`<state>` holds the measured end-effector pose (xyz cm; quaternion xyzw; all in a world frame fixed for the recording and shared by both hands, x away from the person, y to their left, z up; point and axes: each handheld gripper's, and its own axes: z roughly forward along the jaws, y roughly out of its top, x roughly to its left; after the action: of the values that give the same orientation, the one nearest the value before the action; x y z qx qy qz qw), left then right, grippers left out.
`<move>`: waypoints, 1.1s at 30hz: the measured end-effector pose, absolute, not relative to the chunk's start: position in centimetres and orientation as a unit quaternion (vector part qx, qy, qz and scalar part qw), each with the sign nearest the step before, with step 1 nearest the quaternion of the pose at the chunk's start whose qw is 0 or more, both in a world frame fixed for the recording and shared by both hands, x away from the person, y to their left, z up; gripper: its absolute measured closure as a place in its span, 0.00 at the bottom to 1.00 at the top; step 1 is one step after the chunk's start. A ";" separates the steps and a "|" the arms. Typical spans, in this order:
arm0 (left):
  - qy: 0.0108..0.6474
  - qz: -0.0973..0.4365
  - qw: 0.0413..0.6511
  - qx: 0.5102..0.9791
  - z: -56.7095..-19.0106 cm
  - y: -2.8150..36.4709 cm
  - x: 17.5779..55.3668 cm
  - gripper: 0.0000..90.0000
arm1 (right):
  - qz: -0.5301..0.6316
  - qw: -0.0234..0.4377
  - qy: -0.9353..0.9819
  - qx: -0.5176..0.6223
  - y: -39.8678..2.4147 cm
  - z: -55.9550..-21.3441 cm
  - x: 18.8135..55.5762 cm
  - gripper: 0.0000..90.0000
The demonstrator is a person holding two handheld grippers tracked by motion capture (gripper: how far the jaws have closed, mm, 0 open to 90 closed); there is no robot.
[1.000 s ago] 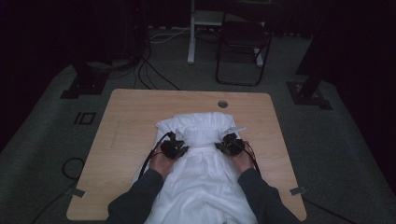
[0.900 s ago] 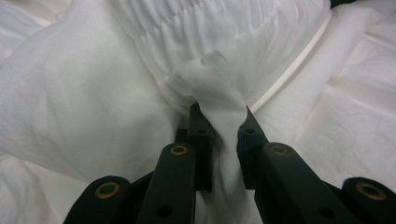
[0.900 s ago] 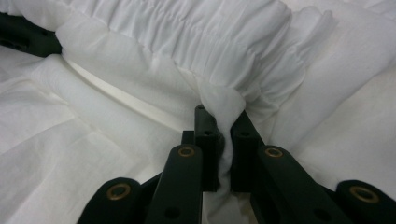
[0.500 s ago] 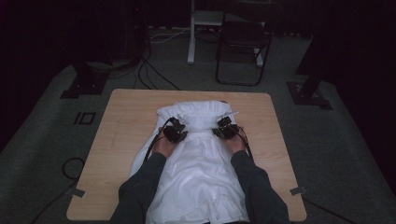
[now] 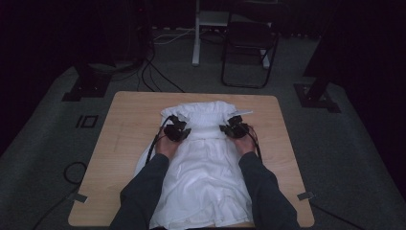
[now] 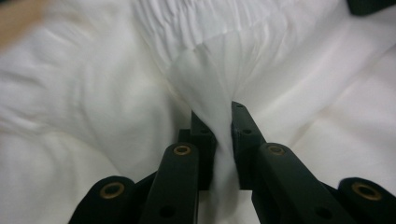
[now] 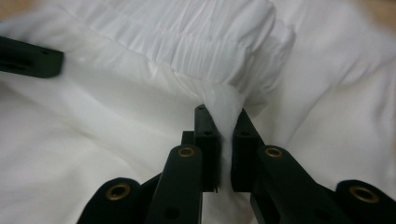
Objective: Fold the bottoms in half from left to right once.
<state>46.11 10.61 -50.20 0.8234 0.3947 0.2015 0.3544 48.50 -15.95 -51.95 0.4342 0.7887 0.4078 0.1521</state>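
We hold a white garment (image 5: 203, 167), spread along the middle of the desk (image 5: 119, 139), its hem toward us and its gathered, elasticated band at the far end. The left gripper (image 5: 181, 128) is clamped on a pinch of fabric at one side of that band, seen as a thin pleated fold pressed between its jaws (image 6: 223, 140); the right gripper (image 5: 231, 127) is clamped on a matching pinch at the other side (image 7: 225, 135). We judge the step in hand to be a fold carried across the garment. The risks lie in the grip: each pinch is narrow, so the cloth may slip free under tension, and uneven travel of the two grippers would skew the fold or drag the garment across the desk.
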 end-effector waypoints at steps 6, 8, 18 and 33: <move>0.356 0.233 0.438 0.792 -43.6 12.0 41.4 0.92 | 0.480 0.190 0.774 0.367 -17.3 -45.2 44.3 0.94; 0.336 0.247 0.452 0.789 -42.0 12.4 39.4 0.92 | 0.494 0.202 0.773 0.343 -17.6 -43.2 42.4 0.94; 0.292 0.235 0.411 0.831 -45.8 12.9 32.6 0.92 | 0.456 0.183 0.822 0.287 -17.4 -45.2 34.7 0.93; 0.315 0.173 0.333 0.872 -55.0 12.1 31.8 0.91 | 0.385 0.102 0.851 0.342 -16.7 -55.5 32.9 0.93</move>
<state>31.83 12.14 -55.01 0.8715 0.3151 0.1735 0.3332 32.94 -16.74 -55.51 0.3416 0.8514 0.3847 0.1022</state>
